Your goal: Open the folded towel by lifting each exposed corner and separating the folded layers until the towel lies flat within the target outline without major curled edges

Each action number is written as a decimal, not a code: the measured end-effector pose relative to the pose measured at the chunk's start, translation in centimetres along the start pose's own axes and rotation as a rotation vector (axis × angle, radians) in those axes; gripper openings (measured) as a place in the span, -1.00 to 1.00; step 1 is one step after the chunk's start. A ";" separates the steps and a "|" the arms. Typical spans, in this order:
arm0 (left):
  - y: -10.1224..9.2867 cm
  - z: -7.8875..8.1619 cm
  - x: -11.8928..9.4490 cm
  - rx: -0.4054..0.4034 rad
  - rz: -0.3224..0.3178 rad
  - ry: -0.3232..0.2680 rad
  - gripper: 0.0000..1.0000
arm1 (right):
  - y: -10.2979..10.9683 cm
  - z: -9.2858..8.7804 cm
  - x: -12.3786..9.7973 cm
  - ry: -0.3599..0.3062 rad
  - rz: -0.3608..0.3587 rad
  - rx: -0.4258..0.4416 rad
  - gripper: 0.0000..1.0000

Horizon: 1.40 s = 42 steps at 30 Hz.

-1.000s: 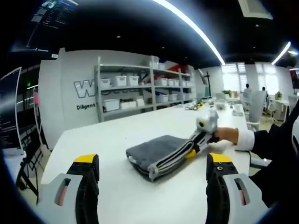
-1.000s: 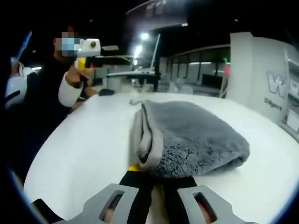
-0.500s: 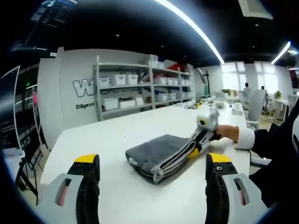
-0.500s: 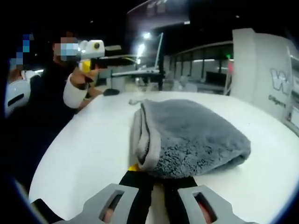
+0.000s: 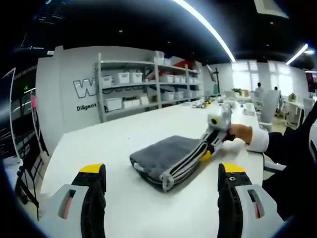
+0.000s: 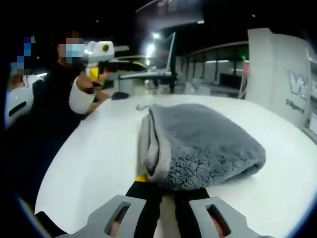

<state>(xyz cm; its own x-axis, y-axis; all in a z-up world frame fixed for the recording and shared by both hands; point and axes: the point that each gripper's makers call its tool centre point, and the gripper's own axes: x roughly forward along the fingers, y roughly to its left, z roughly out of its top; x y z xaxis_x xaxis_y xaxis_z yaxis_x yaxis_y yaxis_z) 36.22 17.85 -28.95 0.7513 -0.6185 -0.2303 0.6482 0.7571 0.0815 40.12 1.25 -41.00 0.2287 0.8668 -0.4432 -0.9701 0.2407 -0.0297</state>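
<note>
I'm seeing the folded grey plush towel [image 5: 166,156] lying on the white table [image 5: 119,144], still folded in layers. My right gripper [image 6: 166,191] is pinching the towel's near edge, jaws nearly closed on the fabric. My left gripper [image 5: 161,198] is hovering above the table, short of the towel, jaws spread wide and holding nothing.

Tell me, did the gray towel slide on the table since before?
No. In the right gripper view the towel sits the same against the table edge, the right gripper at its near edge.
</note>
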 end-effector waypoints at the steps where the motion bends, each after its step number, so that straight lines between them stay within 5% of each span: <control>1: -0.1 -0.1 0.1 0.002 -0.002 0.007 0.83 | 0.1 0.0 0.0 0.003 -0.001 -0.002 -0.95; 19: -0.5 -0.1 -0.2 -0.003 0.009 0.021 0.90 | 1.5 -0.1 -0.3 0.020 0.045 -0.011 -0.92; 42: -1.9 -2.6 2.3 -0.022 -0.059 0.113 0.99 | 2.9 -0.2 -0.7 0.018 0.112 0.005 -0.89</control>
<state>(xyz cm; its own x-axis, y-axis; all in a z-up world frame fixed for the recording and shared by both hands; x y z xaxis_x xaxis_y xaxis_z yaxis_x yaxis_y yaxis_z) 36.39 15.53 -32.18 0.6924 -0.6354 -0.3418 0.6871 0.7252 0.0437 37.11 1.26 -41.01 0.1172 0.8805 -0.4593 -0.9892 0.1447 0.0251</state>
